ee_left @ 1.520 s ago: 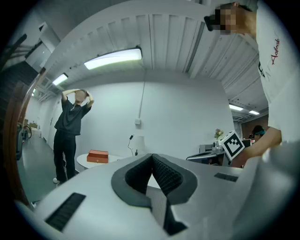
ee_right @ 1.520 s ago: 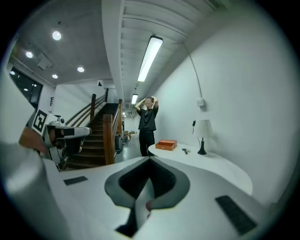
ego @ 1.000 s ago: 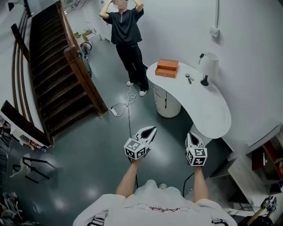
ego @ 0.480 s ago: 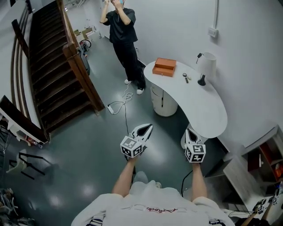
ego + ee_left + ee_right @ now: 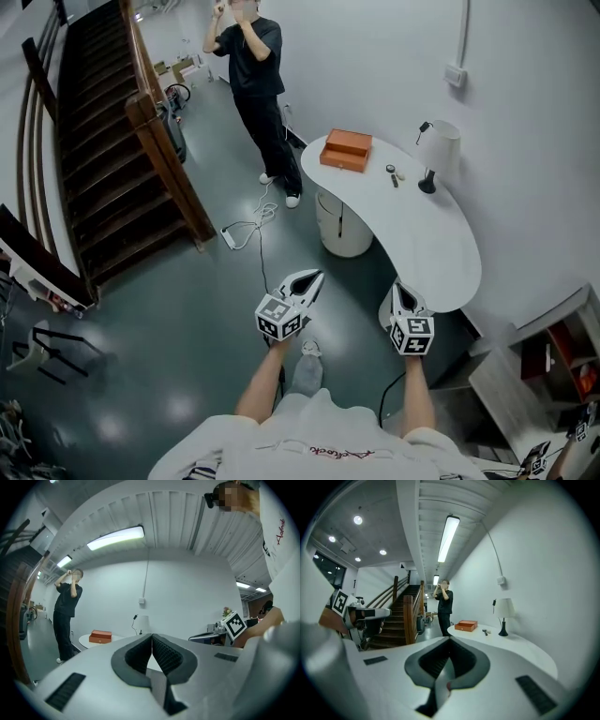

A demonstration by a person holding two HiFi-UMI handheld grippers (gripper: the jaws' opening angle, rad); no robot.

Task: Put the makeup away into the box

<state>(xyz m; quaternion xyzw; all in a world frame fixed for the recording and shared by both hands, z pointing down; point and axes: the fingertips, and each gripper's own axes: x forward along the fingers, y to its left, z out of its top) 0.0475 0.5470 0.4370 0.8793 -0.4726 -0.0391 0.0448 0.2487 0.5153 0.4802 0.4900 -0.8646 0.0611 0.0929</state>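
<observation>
An orange box [image 5: 346, 150] lies shut at the far end of a white curved table [image 5: 441, 253]. Beside it lie small makeup items [image 5: 393, 174], next to a white lamp [image 5: 437, 150]. My left gripper [image 5: 314, 277] is held over the floor, short of the table, jaws shut and empty. My right gripper [image 5: 397, 287] hangs by the table's near end, also shut with nothing in it. In the left gripper view the box [image 5: 100, 636] shows far beyond the closed jaws. In the right gripper view the box [image 5: 466, 626] and the makeup [image 5: 485, 631] lie far ahead on the table.
A person in black [image 5: 258, 84] stands beyond the table's far end, hands raised. A wooden staircase [image 5: 103, 150] fills the left. A white cable [image 5: 246, 230] lies on the dark floor. A round pedestal [image 5: 339, 225] bears the table. Shelves [image 5: 553, 356] stand at right.
Both grippers have moved forward towards the table, still shut. The table and box show slightly nearer in the head view. The standing person has lowered their arms a little.
</observation>
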